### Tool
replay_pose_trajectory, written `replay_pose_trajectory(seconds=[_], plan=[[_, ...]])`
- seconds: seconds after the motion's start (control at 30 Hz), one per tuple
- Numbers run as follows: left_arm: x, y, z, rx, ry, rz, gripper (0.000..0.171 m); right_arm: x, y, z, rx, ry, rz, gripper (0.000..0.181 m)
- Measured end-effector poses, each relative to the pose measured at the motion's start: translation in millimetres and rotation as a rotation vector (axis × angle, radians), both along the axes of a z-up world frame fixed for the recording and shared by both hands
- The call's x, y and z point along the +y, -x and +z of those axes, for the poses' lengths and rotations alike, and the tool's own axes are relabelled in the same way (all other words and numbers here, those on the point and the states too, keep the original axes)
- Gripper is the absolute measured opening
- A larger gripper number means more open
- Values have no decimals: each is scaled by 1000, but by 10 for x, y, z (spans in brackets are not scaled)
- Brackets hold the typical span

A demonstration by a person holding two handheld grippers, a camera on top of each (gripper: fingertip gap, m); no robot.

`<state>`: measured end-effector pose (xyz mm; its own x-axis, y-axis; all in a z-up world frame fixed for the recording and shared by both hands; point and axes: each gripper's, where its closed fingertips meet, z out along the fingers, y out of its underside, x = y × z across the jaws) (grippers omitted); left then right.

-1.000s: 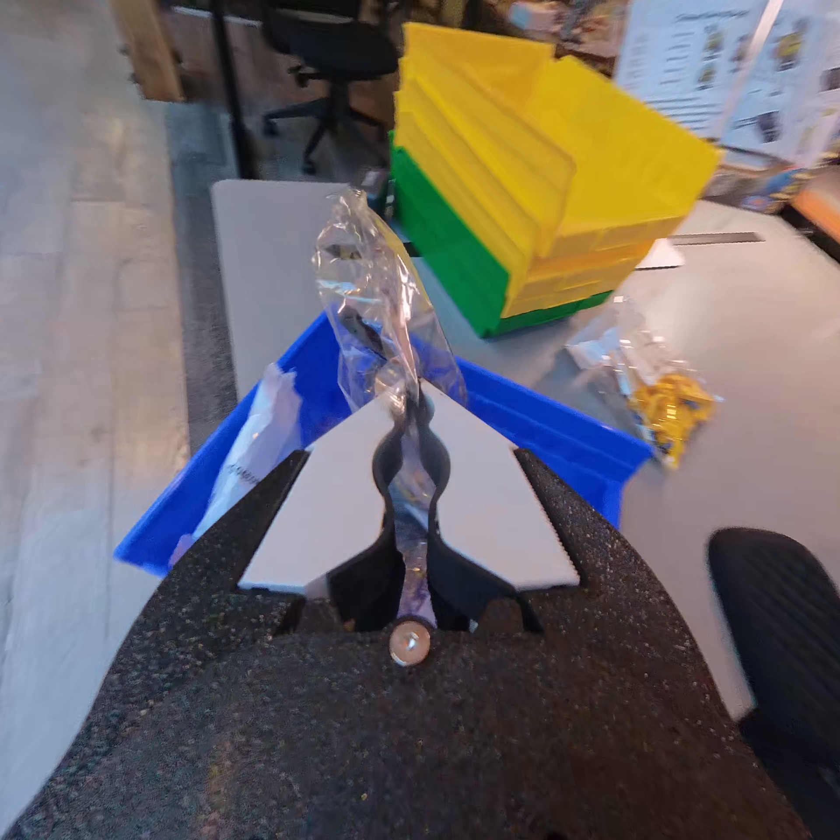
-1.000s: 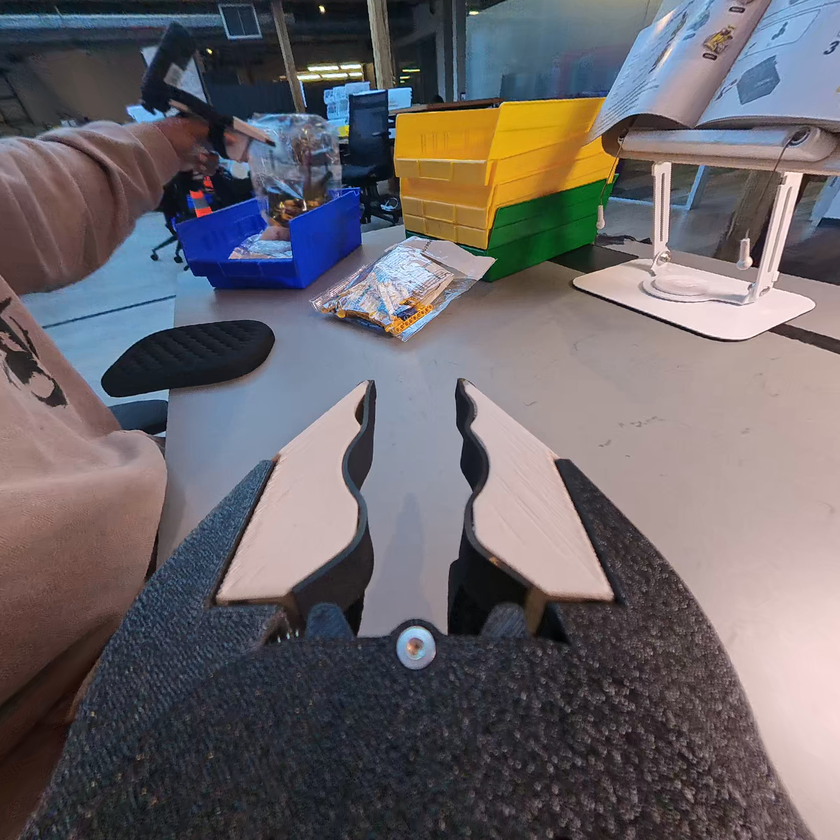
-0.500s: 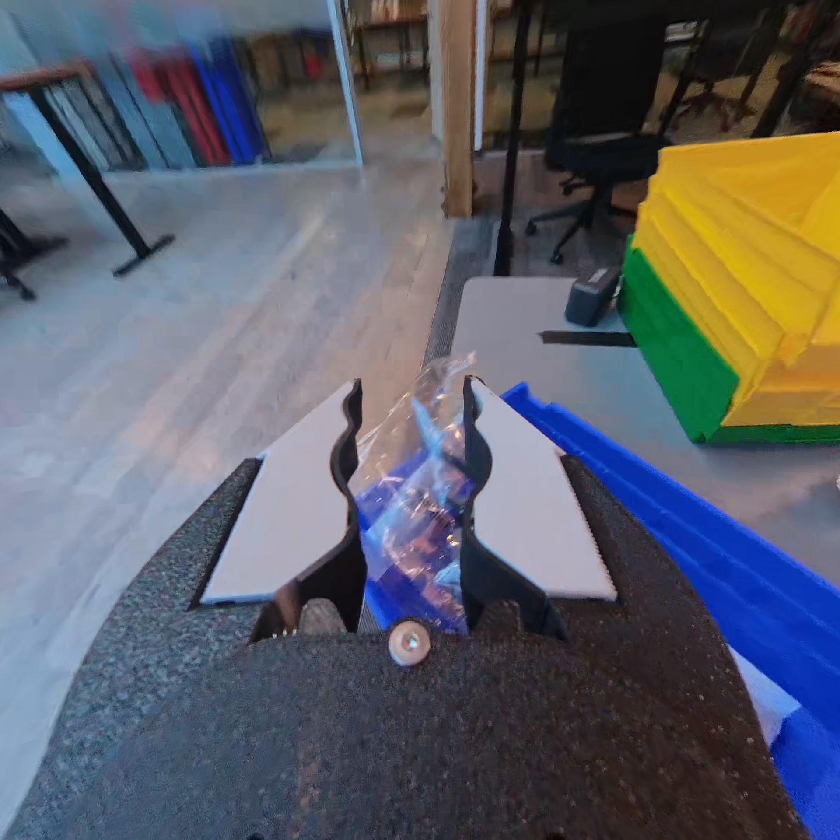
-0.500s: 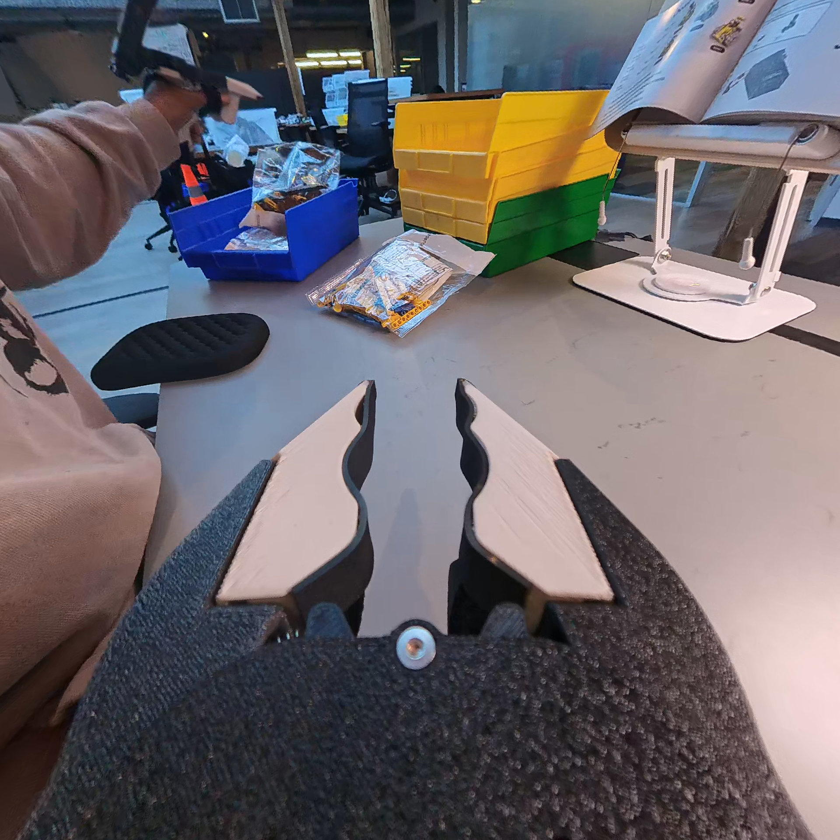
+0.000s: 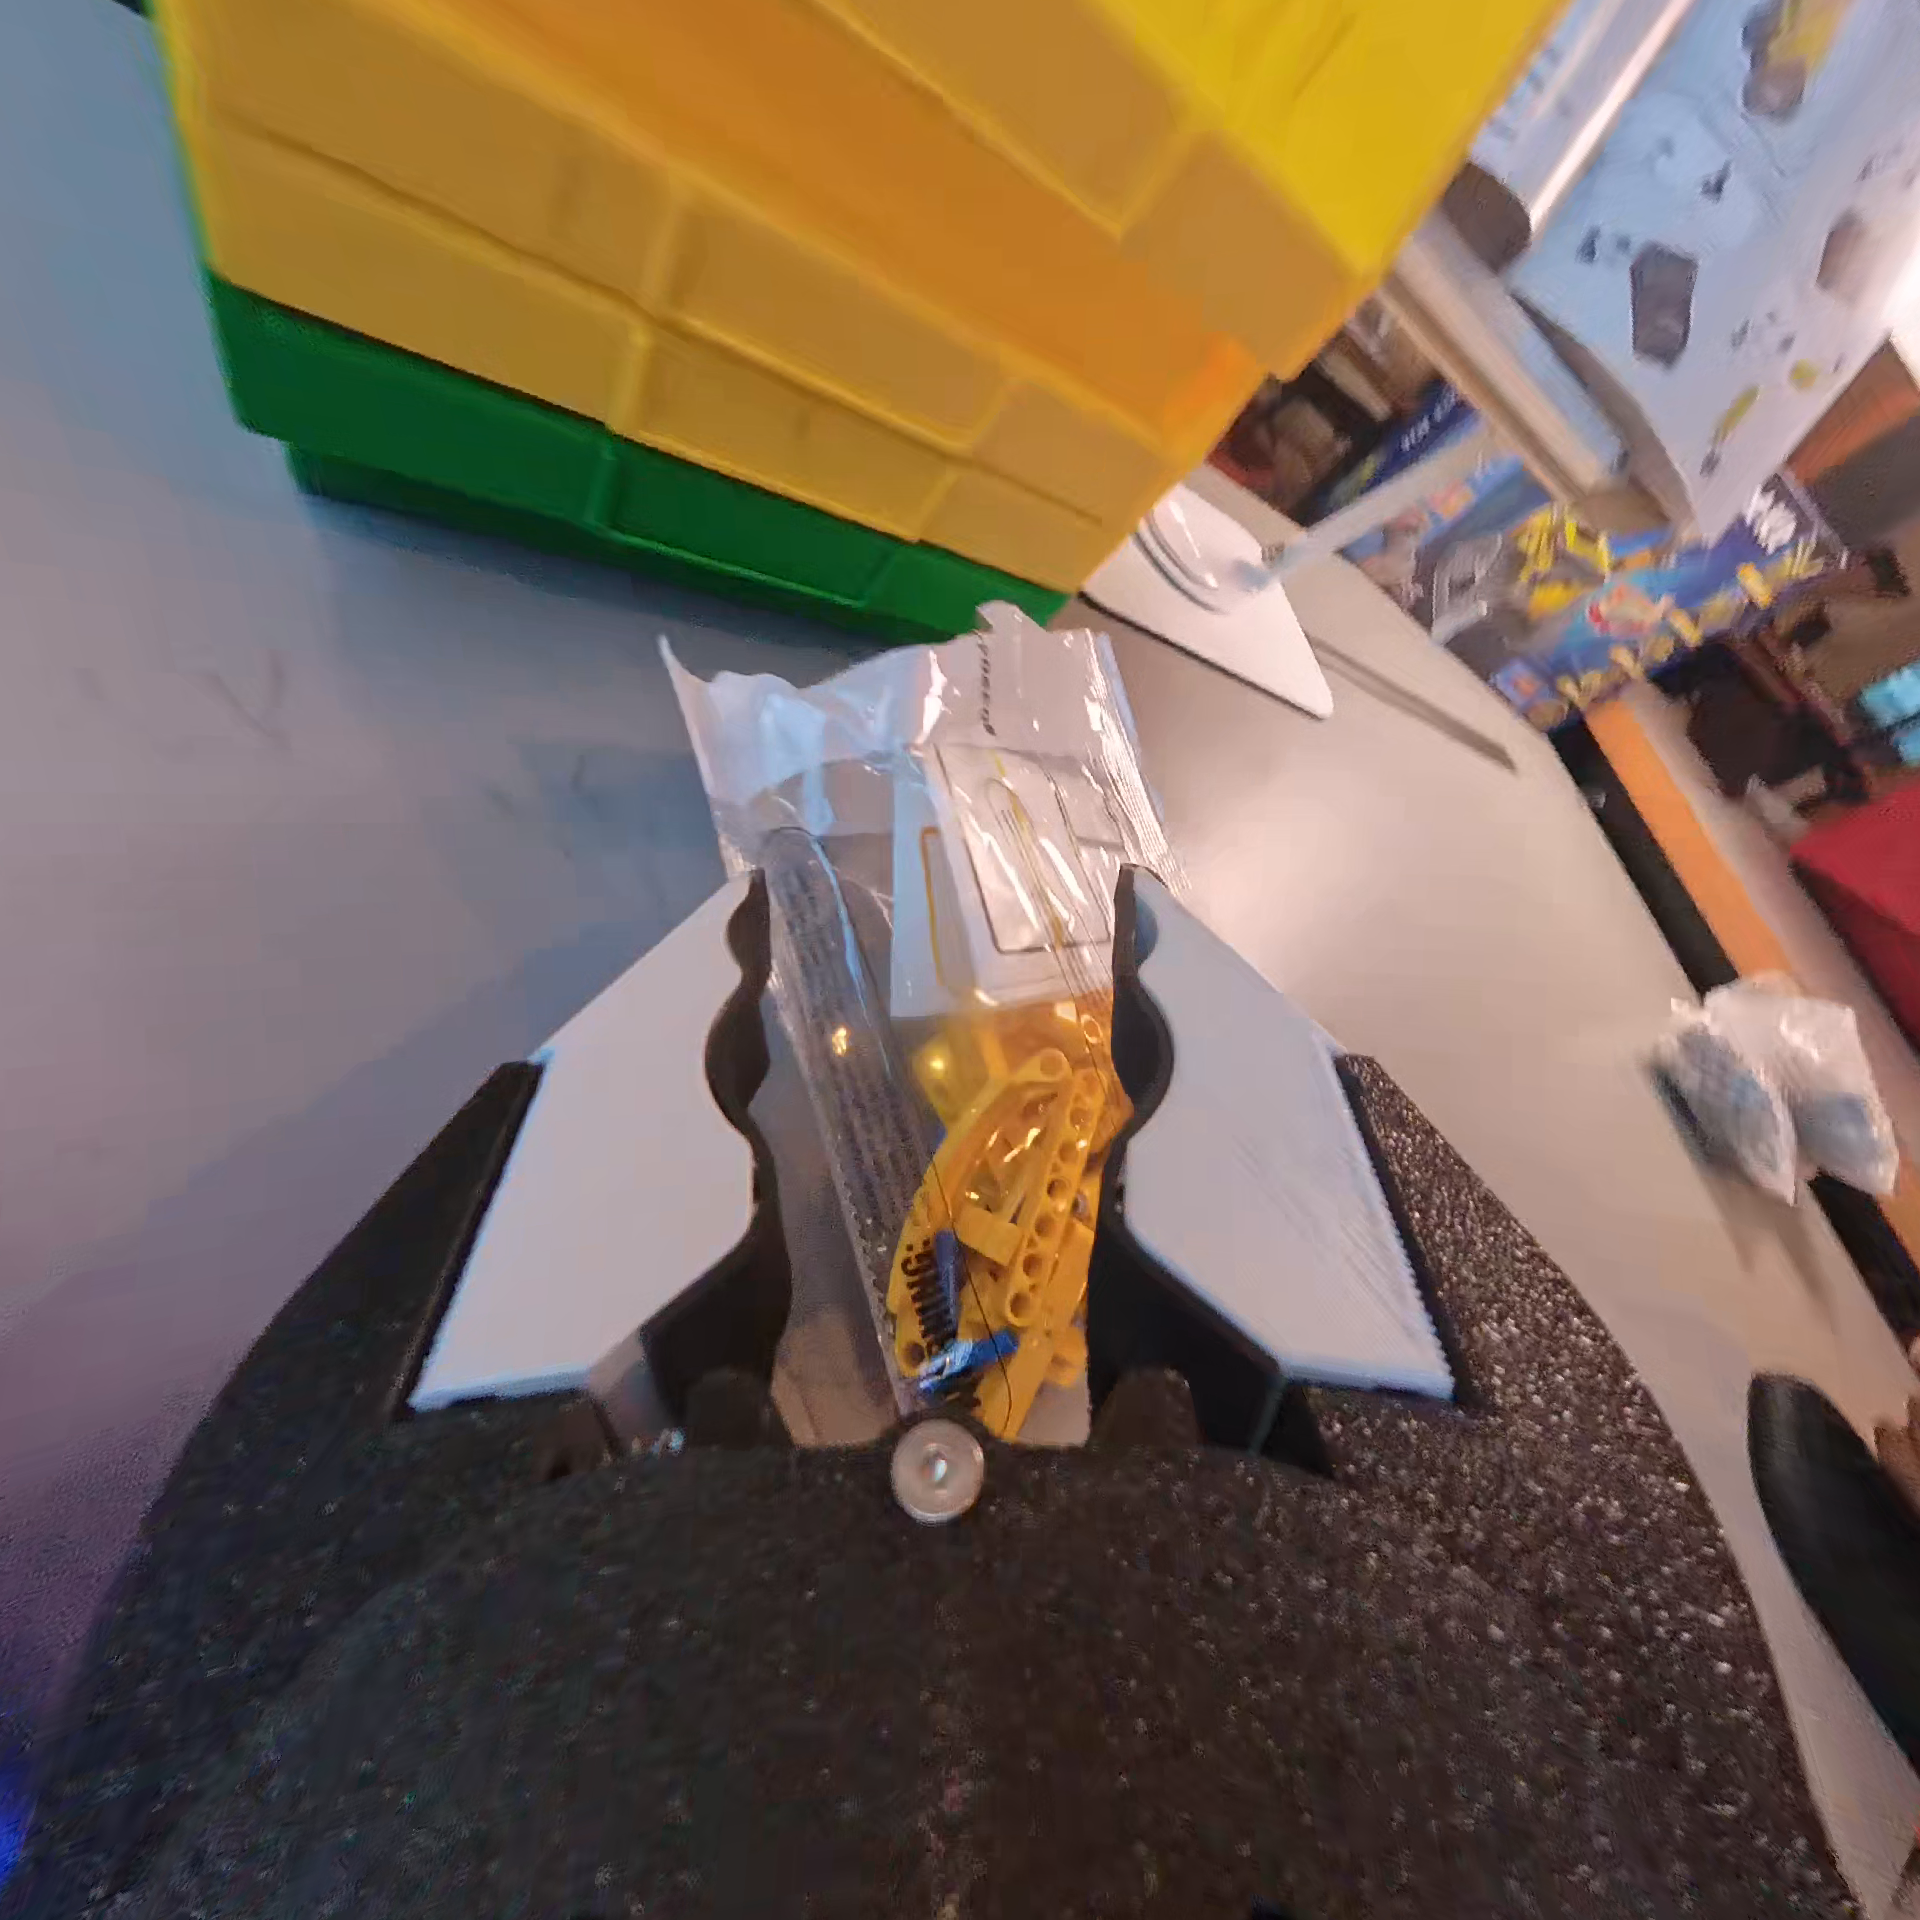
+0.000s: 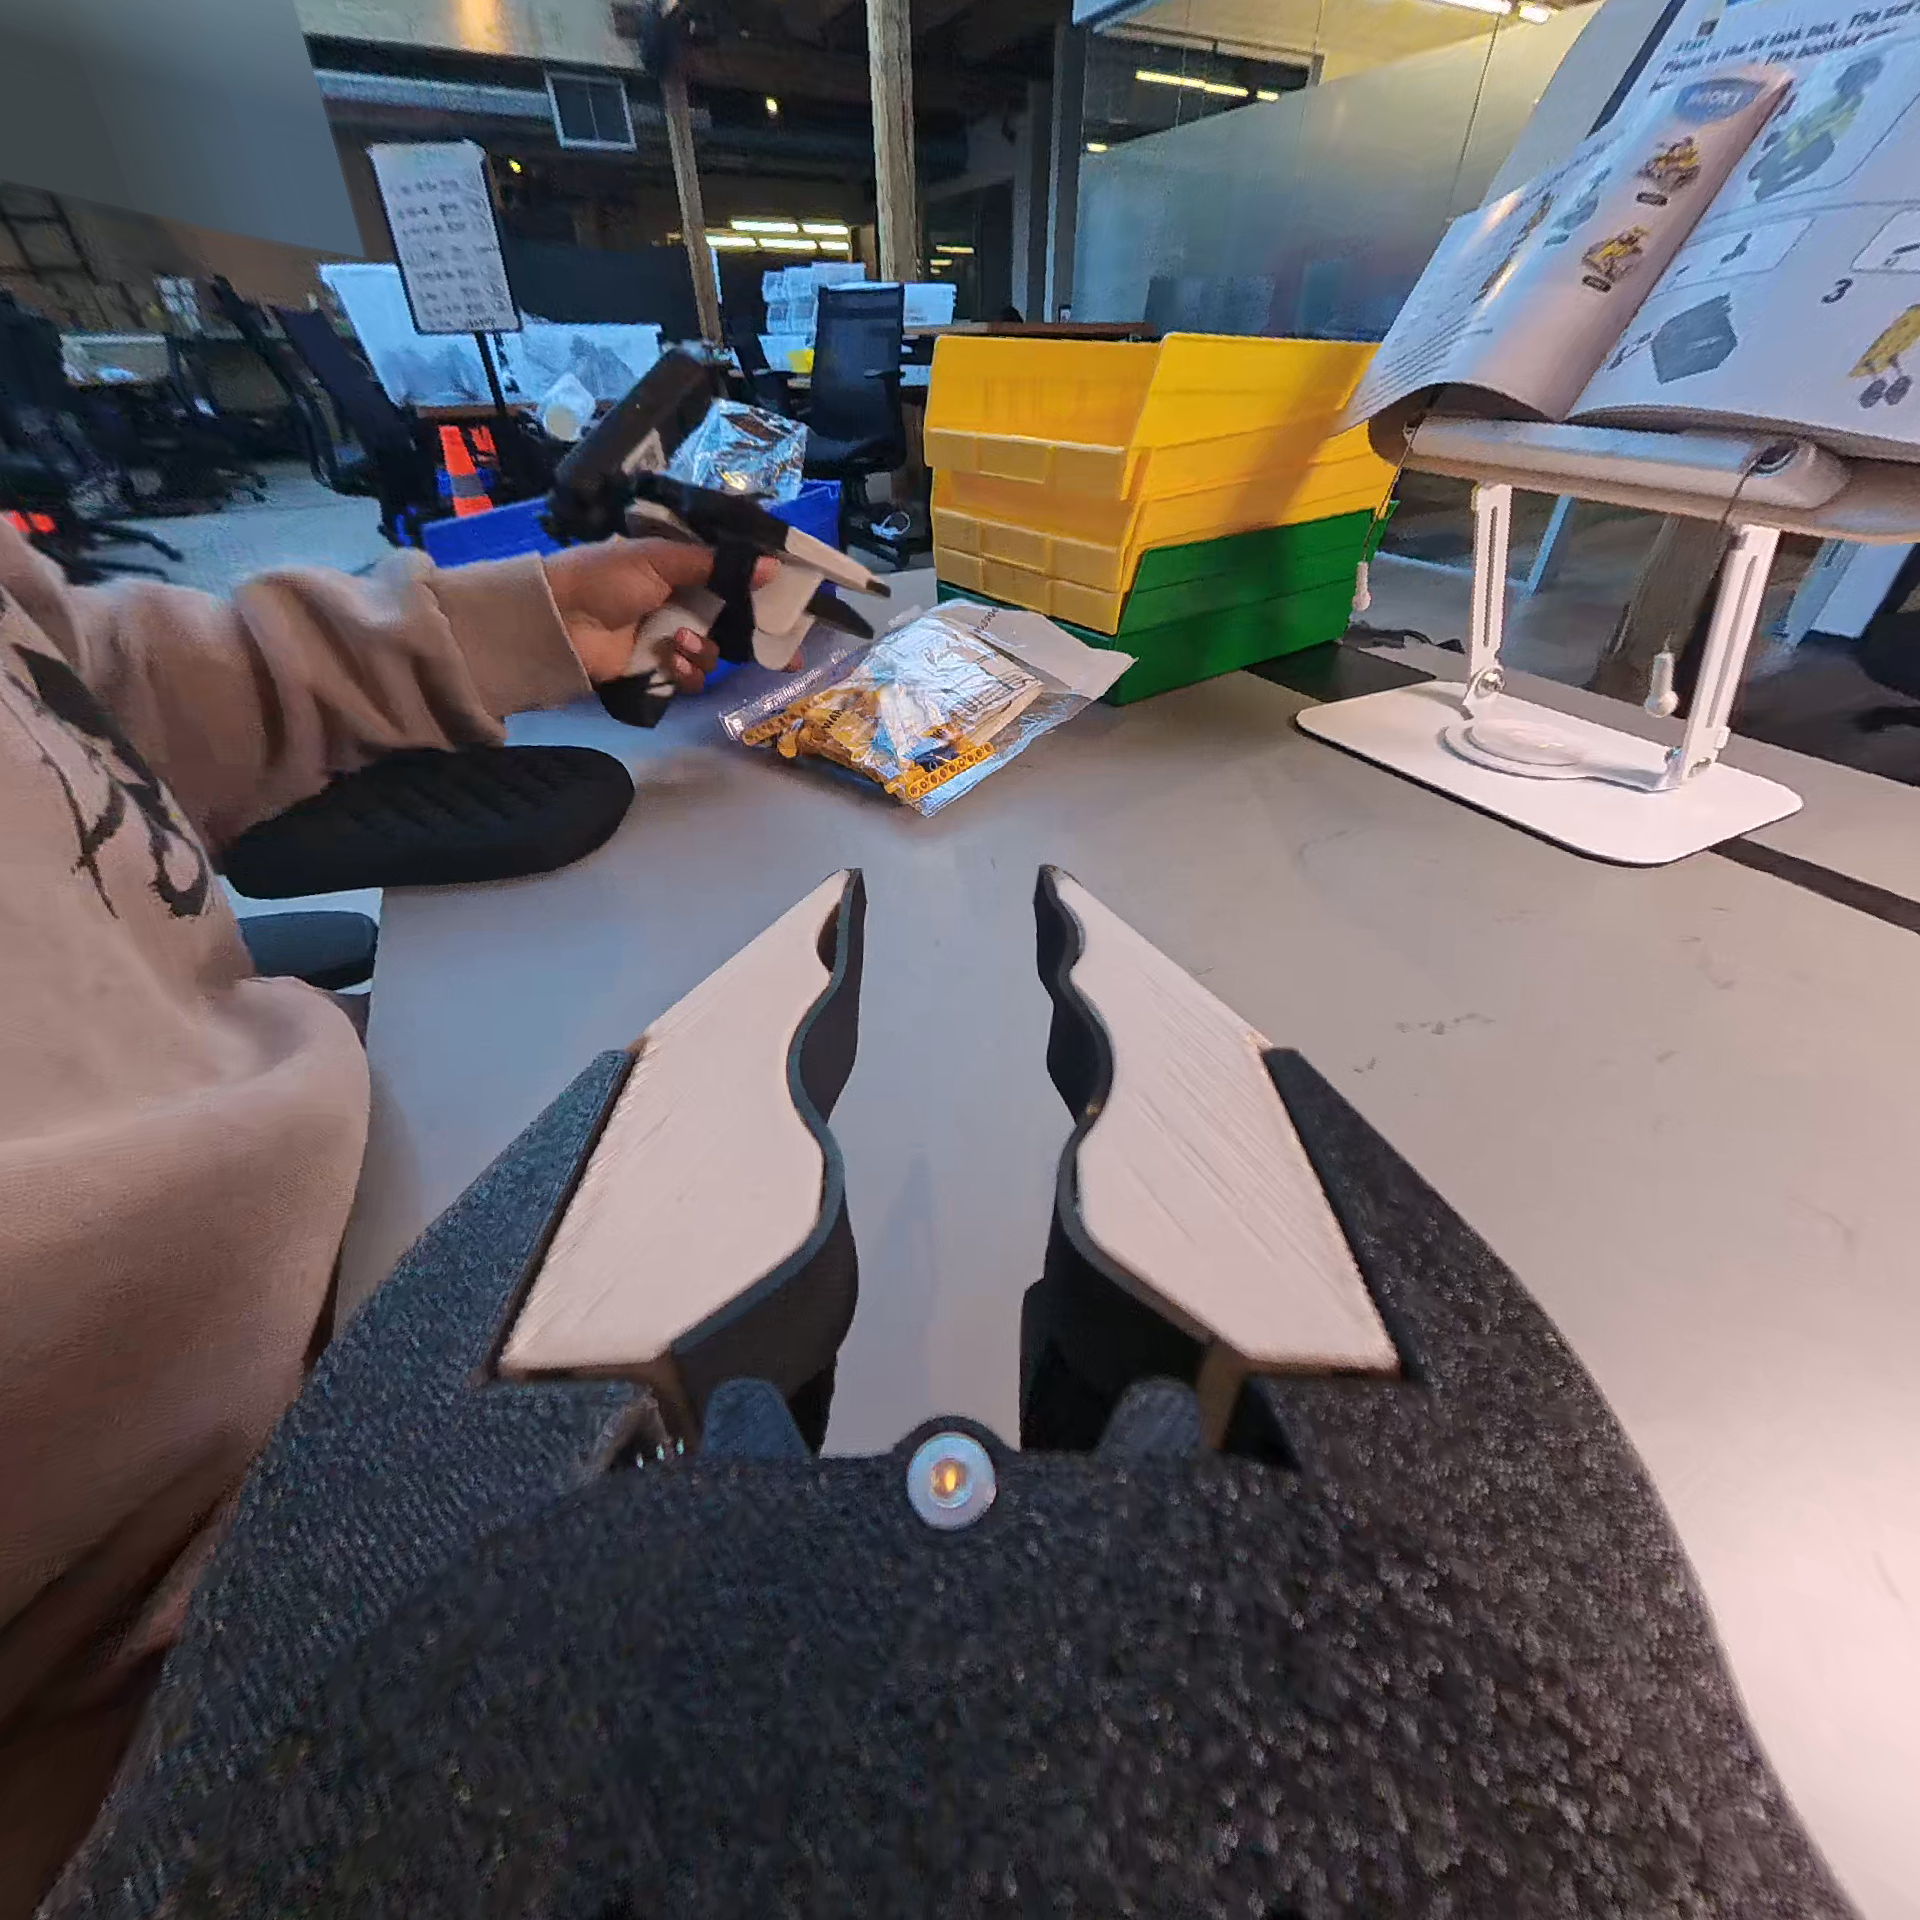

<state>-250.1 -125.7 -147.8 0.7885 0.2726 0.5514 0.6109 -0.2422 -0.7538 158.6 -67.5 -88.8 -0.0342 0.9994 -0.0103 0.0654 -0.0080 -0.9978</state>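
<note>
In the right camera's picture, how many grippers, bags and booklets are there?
Grippers: 2, right gripper and left gripper
Bags: 2, yellow-parts bag on the table, shiny bag in the blue bin
Booklets: 1, booklet
Total: 5

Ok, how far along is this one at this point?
Looks done: one clear bag sits in the blue bin. In hand: nothing is gripped. The left gripper, jaws open, hangs over the yellow-parts bag on the table; the right gripper is open and empty. Seemingly left: that bag and a blurred bag beside it, both outside the bin.
</note>
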Motion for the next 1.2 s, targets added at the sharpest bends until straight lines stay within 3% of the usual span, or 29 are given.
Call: replay_pose_trajectory(seconds=[0.1,0.2,0.23,0.3,0.33,0.4,0.5,0.63,0.77,0.87,0.97,1.07,1.13,1.2], plan=[[-3,118,-102,-20,34,68,72,-12,-7,12,11,39,37,32],[82,121,-171,-130,35,63,73,-47,-4,17,9,54,74,32],[104,130,-184,-170,21,63,65,-60,-8,21,13,49,79,32],[176,-20,-101,-243,-55,-39,9,-87,-28,43,27,33,84,32],[192,-90,-37,-259,-91,-87,0,-95,-41,57,36,27,84,32],[184,-218,100,-216,-138,-160,0,-98,-65,84,54,28,83,32],[97,-436,451,-96,-224,-242,0,-91,-85,108,69,39,84,32],[-253,-514,1156,96,-330,-258,0,-96,-73,89,57,36,84,32],[-859,-21,1891,289,-369,-109,0,-112,-46,51,31,17,80,32],[-1346,515,2225,360,-361,40,0,-124,-36,36,20,-7,70,32],[-1729,1076,2143,362,-288,184,0,-128,-32,28,14,-30,55,32],[-2012,1619,1577,221,-120,316,5,-124,-28,26,10,-39,47,32],[-2258,1885,1356,317,26,450,33,-115,-27,30,10,-40,40,32],[-2305,1855,1459,435,34,483,37,-96,-22,20,3,-27,35,32]])
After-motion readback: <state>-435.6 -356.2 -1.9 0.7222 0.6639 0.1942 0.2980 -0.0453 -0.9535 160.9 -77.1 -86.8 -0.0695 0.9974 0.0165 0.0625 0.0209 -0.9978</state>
